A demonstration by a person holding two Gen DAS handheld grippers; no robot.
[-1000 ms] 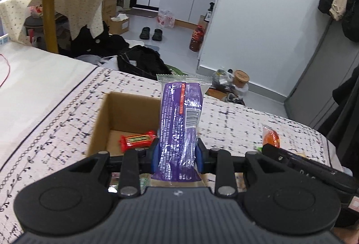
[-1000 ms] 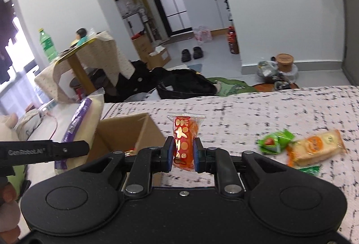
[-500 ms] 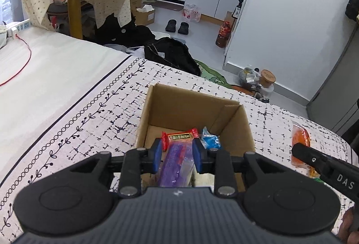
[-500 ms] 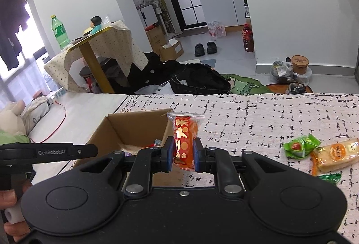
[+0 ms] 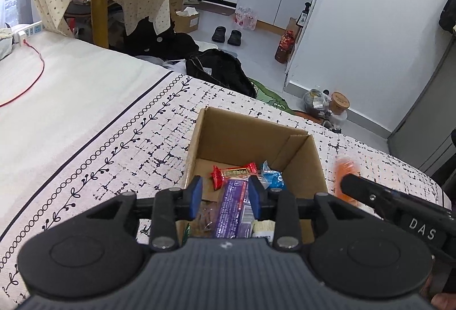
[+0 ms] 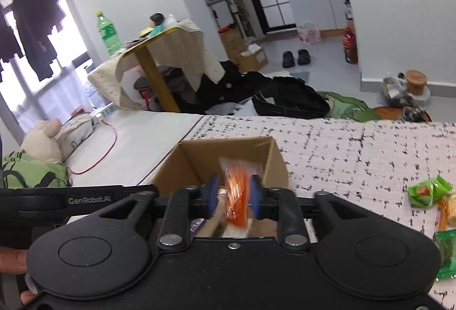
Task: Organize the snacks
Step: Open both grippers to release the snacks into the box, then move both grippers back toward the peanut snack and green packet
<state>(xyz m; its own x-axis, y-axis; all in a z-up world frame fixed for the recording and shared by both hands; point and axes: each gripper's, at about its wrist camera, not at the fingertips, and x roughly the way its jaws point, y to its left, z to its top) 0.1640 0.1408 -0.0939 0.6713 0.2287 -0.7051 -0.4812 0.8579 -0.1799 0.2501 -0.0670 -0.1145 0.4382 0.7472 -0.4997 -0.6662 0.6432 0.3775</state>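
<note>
Your left claw (image 5: 225,194) stands spread over the cardboard box (image 5: 248,136); the purple packet (image 5: 233,207) lies between its blue pads, apparently let go, long axis running along the fingers, resting on the snacks at the near end of the box. Your right claw (image 6: 233,197) also looks parted around the blurred orange snack (image 6: 236,196), which hangs just above the box opening, so I judge it is dropping in. Further in lie a red bar (image 5: 233,173) and a blue packet (image 5: 273,177). Beyond, on the bed to your right, green packets (image 6: 427,191) wait; your right claw is nearer them
</note>
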